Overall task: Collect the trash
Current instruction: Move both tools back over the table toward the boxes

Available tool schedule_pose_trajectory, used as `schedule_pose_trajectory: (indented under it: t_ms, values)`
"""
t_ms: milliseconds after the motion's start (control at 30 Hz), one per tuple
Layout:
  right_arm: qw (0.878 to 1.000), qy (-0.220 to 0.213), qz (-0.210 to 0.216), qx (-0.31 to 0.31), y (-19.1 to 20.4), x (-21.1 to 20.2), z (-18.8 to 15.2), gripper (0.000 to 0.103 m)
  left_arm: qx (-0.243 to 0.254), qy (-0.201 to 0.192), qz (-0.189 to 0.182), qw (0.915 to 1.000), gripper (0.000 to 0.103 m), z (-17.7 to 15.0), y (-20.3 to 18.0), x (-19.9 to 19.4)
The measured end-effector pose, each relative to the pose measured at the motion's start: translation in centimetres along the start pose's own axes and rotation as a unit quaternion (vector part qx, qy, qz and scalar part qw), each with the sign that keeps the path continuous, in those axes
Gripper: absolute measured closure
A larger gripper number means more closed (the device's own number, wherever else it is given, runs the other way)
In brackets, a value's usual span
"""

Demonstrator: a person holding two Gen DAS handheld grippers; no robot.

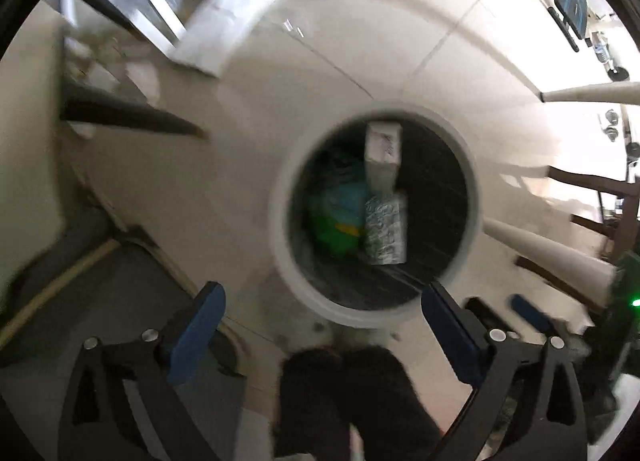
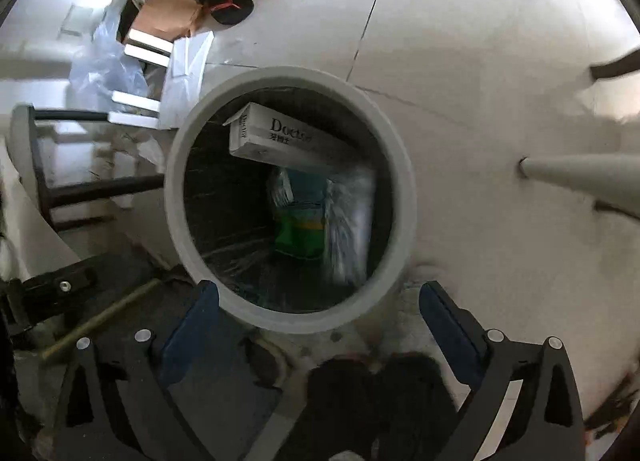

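Note:
A round white-rimmed bin [image 1: 280,197] with a black liner stands on the pale tiled floor, seen from straight above. Inside lie a white carton [image 1: 382,149], a green and blue packet [image 1: 338,217] and a patterned white wrapper [image 1: 386,229]. My left gripper [image 1: 322,321] hangs above the bin's near rim, jaws wide apart, nothing between them. In the right wrist view the bin [image 2: 404,189] fills the middle, with the white carton [image 2: 280,141], the green packet [image 2: 302,229] and the wrapper [image 2: 352,217] inside. My right gripper [image 2: 318,317] is open over the near rim and holds nothing.
Dark slippers [image 1: 356,393] of the person stand just below the bin. Clear plastic bags [image 2: 104,65], cardboard [image 2: 168,13] and white sheets [image 2: 188,73] are piled at the upper left. White table legs [image 2: 580,173] and dark chair frames [image 1: 132,117] stand around.

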State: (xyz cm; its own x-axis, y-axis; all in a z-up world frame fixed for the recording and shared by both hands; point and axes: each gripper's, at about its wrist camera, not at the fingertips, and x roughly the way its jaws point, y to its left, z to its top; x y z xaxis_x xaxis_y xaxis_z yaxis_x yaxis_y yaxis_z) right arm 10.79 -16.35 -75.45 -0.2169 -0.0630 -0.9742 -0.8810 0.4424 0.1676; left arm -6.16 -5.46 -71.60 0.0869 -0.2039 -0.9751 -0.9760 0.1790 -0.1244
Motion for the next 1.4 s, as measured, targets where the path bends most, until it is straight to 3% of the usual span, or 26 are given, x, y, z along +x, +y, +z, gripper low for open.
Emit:
schedule_pose_trajectory:
  t_ms: [133, 333, 600, 1067, 1200, 1400]
  values:
    - [0.998, -0.009, -0.055, -0.019, 1.0, -2.2, -0.4, 0.002, 0.022, -0.026, 0.057, 0.9978, 0.003, -1.1, -0.2, -2.6]
    - [0.995, -0.022, -0.095, -0.017, 1.5, -6.6, -1.8, 0.002, 0.036, -0.039, 0.086, 0.9948, 0.003, -3.1, -1.0, -6.4]
    - [0.994, -0.032, -0.101, -0.021, 2.4, -13.8, -3.9, 0.002, 0.05, -0.04, 0.092, 0.9937, 0.003, -5.7, -2.0, -11.7]
    - [0.995, -0.051, -0.083, -0.016, 6.2, -31.2, -8.4, 0.002, 0.047, -0.054, 0.097, 0.9927, 0.003, -10.9, -3.2, -27.4]
    - [0.994, -0.073, -0.076, -0.009, 6.5, -37.5, -7.9, 0.002, 0.042, -0.083, 0.098, 0.9908, 0.003, -10.5, -4.9, -32.3]
    - [0.99, -0.115, -0.083, 0.028, 3.1, -46.1, -3.1, 0.002, 0.039, -0.127, 0.083, 0.9876, 0.003, -6.5, -9.7, -37.9]
